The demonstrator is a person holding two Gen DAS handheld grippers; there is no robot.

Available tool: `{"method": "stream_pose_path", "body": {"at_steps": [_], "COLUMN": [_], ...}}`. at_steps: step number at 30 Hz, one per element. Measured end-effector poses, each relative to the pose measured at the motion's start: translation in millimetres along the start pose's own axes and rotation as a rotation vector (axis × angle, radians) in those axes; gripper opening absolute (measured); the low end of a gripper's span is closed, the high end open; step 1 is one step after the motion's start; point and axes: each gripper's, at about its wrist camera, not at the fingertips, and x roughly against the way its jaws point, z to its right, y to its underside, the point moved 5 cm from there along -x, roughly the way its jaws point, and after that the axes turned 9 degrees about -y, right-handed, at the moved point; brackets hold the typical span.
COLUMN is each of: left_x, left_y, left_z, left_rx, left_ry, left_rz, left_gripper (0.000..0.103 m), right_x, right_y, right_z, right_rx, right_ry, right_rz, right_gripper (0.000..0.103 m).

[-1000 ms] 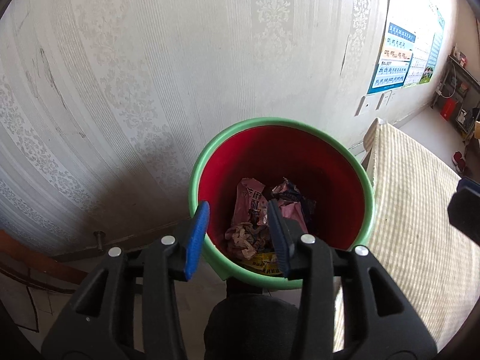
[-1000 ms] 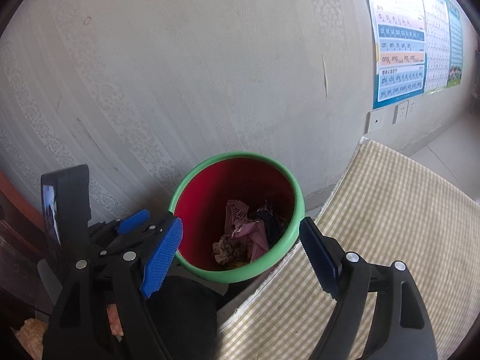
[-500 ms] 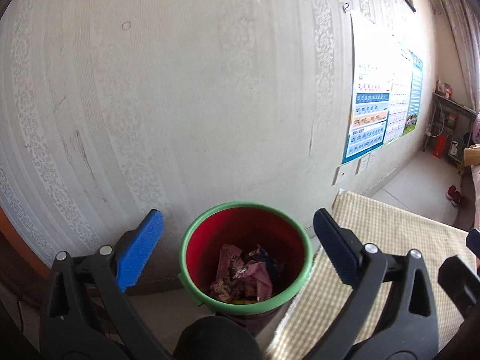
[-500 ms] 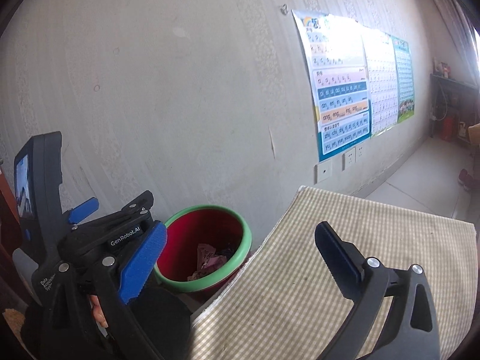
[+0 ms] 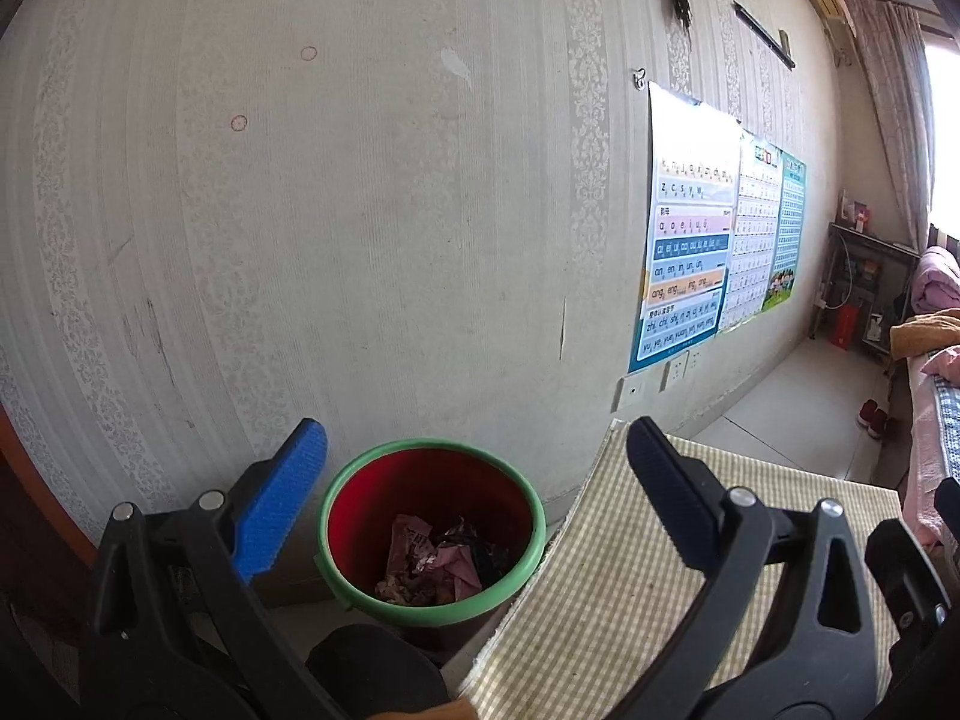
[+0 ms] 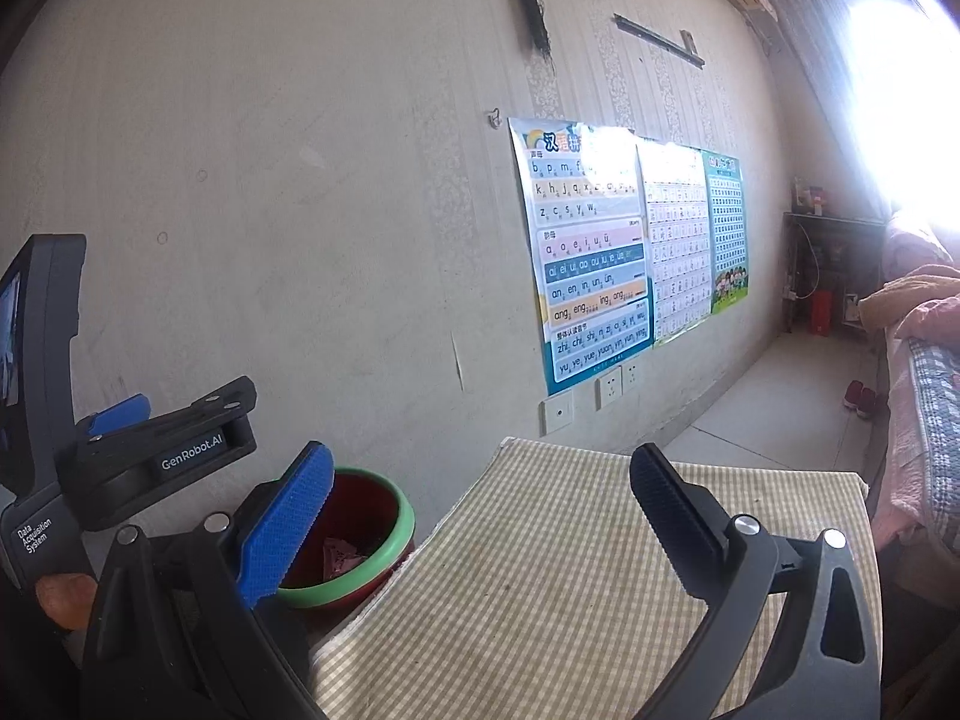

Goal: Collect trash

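Observation:
A red bin with a green rim point(image 5: 429, 531) stands on the floor against the wall, with crumpled pink and dark wrappers point(image 5: 441, 561) at its bottom. My left gripper point(image 5: 477, 468) hangs above and in front of the bin, jaws wide open with nothing between them. In the right wrist view my right gripper point(image 6: 480, 483) is also wide open and empty, over the checked tabletop point(image 6: 558, 570). The bin point(image 6: 360, 546) shows low at the left there, partly hidden behind the blue pad. The left gripper's black body point(image 6: 162, 456) is at the left edge.
A table with a yellow checked cloth point(image 5: 630, 588) stands right of the bin. The papered wall carries posters point(image 5: 690, 252) and sockets point(image 6: 612, 387). A bed with pink bedding point(image 6: 918, 396) lies at the far right, with red shoes point(image 6: 858, 399) on the floor beside it.
Both grippers opened wide and pulled up and back from the bin, which now looks smaller and lower. The views tilted up, showing more wall and room.

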Motion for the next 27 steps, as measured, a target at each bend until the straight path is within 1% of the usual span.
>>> {"method": "stream_pose_path", "body": {"at_steps": [2,7,27], "left_x": [-0.1,-0.9,-10.4], "left_y": [1.1,1.9,8.5], "left_z": [-2.3,-2.5,-2.9], "left_rx": [0.005,-0.004,-0.017], "left_ry": [-0.02,-0.033,-0.051], "left_rz": [-0.002,-0.008,-0.035], "left_gripper": [0.098,0.098,0.098], "right_x": [3.5,4.1,-5.4], "right_y": [0.2,0.9,7.4], "right_z": [2.2,0.8,-3.6], "right_rx": [-0.005,-0.01,-0.008], "right_ry": [0.004,0.005,-0.003], "right_rz": [0.003,-0.004,-0.044], "right_gripper": [0.096,0.096,0.096]}}
